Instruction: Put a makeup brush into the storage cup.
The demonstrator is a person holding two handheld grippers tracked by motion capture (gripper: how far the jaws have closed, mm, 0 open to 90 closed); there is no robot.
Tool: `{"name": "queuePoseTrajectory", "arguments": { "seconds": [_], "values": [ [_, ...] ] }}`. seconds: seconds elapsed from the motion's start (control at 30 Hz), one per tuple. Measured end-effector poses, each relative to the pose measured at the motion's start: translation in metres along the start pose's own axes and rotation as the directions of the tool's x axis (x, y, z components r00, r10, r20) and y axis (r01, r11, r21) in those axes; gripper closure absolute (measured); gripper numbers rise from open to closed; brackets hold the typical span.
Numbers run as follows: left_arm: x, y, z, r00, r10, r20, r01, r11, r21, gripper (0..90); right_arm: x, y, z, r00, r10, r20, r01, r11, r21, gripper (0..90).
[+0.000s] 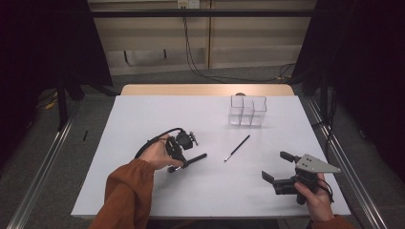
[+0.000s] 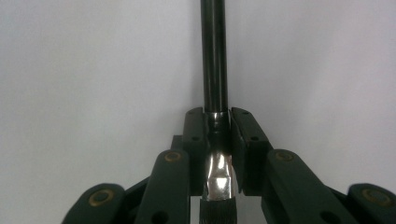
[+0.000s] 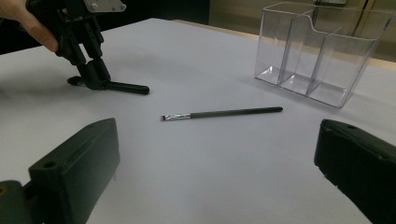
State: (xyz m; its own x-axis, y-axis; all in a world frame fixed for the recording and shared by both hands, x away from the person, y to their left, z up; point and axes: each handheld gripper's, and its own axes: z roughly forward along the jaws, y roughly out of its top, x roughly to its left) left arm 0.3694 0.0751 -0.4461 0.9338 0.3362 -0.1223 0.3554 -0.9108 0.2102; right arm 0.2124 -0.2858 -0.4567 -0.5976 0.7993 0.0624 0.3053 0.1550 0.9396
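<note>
Gripping low on the ferrule: where this could slip

Pinching a thick black makeup brush at its shiny metal ferrule, the left claw is clamped shut on it near the bench's front-left area, handle lying flat. That slick ferrule may let the brush twist or slide out when lifted. The right claw stands wide and empty near the front-right corner. A thin black brush lies mid-bench, the clear plastic three-compartment holder toward the far edge. Bristles are cut off from view

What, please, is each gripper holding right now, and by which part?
The left gripper is shut on a thick black brush, clamping its silver ferrule. The right gripper is open, holding nothing.
</note>
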Motion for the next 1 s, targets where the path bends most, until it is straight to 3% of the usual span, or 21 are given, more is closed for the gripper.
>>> {"name": "queuePoseTrajectory", "arguments": {
  "seconds": [0.2, 0.3, 0.5, 0.67, 0.8, 0.83, 1.0],
  "values": [
    [0.002, -0.004, -0.002, 0.9996, -0.026, 0.007, 0.026, 0.9988, -0.042, 77.2, 0.000, 0.000, 0.000, 1.0000, -0.002, 0.000, 0.002, 1.000, -0.001, 0.0],
    [0.003, -0.007, -0.004, 0.9984, -0.053, 0.018, 0.054, 0.9953, -0.080, 77.2, 0.000, 0.000, 0.000, 1.0000, -0.001, 0.001, 0.001, 1.000, 0.000, 0.0],
    [0.007, -0.013, -0.012, 0.9973, -0.068, 0.027, 0.071, 0.9881, -0.136, 77.1, 0.000, 0.000, 0.000, 1.0000, -0.002, 0.002, 0.002, 1.000, 0.001, 0.0],
    [0.008, -0.020, -0.021, 0.9958, -0.083, 0.039, 0.090, 0.9718, -0.218, 77.1, 0.000, 0.000, 0.000, 1.0000, 0.000, 0.004, 0.000, 1.000, 0.000, 0.0],
    [0.004, -0.025, -0.025, 0.9941, -0.106, 0.022, 0.108, 0.9519, -0.287, 77.2, 0.000, 0.000, 0.000, 1.0000, -0.002, 0.004, 0.002, 1.000, -0.001, 0.0],
    [0.005, -0.027, -0.026, 0.9945, -0.104, 0.017, 0.104, 0.9515, -0.289, 77.1, 0.000, 0.000, 0.000, 1.0000, -0.001, 0.005, 0.001, 1.000, -0.001, 0.0],
    [0.007, -0.035, -0.031, 0.9907, -0.135, 0.020, 0.133, 0.9250, -0.356, 77.1, 0.000, 0.000, 0.000, 1.0000, -0.001, 0.007, 0.001, 1.000, -0.002, 0.0]
  ]
}}
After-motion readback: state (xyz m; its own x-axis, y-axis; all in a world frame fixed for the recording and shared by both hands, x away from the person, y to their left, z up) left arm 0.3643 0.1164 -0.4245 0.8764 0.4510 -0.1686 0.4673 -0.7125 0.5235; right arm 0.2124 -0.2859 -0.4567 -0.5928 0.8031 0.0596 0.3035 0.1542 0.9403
